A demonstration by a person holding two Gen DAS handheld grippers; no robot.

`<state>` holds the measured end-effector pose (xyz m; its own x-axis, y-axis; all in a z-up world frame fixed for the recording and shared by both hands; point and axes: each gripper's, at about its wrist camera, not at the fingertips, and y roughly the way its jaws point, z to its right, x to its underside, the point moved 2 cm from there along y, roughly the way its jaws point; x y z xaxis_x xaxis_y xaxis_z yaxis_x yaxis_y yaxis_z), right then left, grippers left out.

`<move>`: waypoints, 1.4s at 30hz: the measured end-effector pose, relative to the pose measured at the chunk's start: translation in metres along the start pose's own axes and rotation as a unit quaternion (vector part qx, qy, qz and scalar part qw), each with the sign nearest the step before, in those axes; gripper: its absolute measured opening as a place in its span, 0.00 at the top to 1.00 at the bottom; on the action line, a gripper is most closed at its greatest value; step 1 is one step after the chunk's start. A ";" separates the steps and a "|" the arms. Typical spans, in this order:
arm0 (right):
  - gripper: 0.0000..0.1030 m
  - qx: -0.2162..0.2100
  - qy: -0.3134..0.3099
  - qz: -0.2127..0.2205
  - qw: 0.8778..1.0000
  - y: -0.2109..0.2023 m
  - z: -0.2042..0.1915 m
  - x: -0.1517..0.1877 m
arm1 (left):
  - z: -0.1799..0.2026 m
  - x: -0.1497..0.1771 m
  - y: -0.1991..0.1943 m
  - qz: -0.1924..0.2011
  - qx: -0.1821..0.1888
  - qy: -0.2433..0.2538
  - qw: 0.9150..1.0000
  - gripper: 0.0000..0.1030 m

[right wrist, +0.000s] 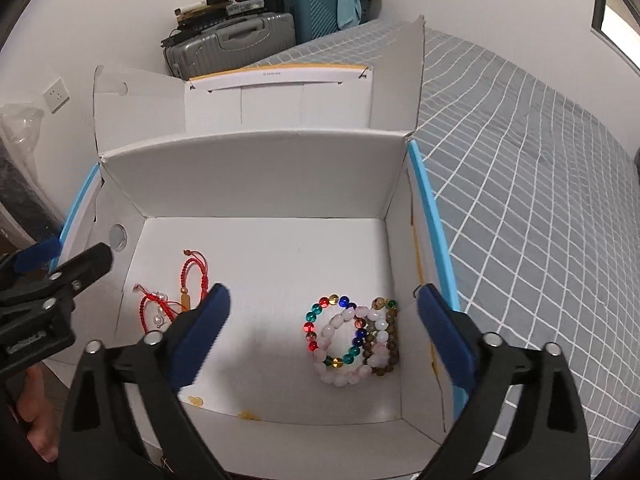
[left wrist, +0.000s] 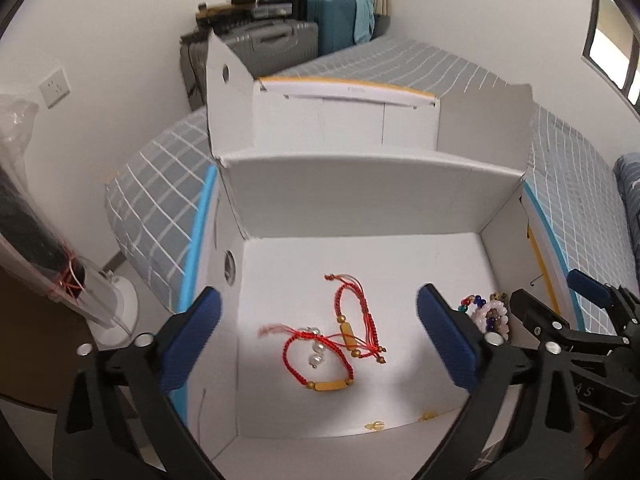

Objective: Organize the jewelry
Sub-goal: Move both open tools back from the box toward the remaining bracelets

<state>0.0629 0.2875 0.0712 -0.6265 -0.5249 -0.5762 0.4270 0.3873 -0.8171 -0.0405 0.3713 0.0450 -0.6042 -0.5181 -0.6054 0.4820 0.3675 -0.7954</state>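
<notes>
An open white cardboard box [left wrist: 360,200] [right wrist: 260,168] lies on the bed. On its floor at the left are two red cord bracelets [left wrist: 352,320] [right wrist: 192,276] with amber beads and a small pearl piece [left wrist: 317,350] [right wrist: 159,320]. At the right lie several bead bracelets: a multicoloured one [right wrist: 320,320], a pink one [right wrist: 340,376] and a brown one [right wrist: 390,344]; they are partly hidden in the left wrist view [left wrist: 490,314]. My left gripper [left wrist: 320,344] is open above the red bracelets. My right gripper [right wrist: 324,336] is open above the bead bracelets. Both are empty.
The box's tall flaps [right wrist: 416,72] stand up at the back and sides. The grey checked bedspread [right wrist: 540,200] spreads to the right. Suitcases [right wrist: 240,40] stand against the far wall. A wrapped fan base [left wrist: 116,308] stands on the floor at the left.
</notes>
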 end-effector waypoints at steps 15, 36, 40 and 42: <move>0.07 0.025 0.031 0.029 0.999 -0.040 0.039 0.012 | 0.025 0.012 -0.032 0.024 0.011 0.026 0.999 0.06; 0.07 0.132 0.140 0.055 0.980 -0.147 0.215 0.110 | 0.197 0.049 -0.085 0.050 0.122 0.146 0.980 0.06; 0.07 0.153 0.172 0.041 0.972 -0.159 0.255 0.146 | 0.240 0.072 -0.082 0.035 0.155 0.175 0.972 0.06; 0.07 0.162 0.185 0.033 0.969 -0.162 0.271 0.164 | 0.259 0.084 -0.078 0.027 0.164 0.192 0.967 0.06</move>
<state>0.0680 -0.0662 0.1041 -0.7561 -0.1774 -0.6299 0.6183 0.1216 -0.7764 0.0354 0.0994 0.0634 -0.7331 -0.1575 -0.6616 0.6568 0.0887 -0.7488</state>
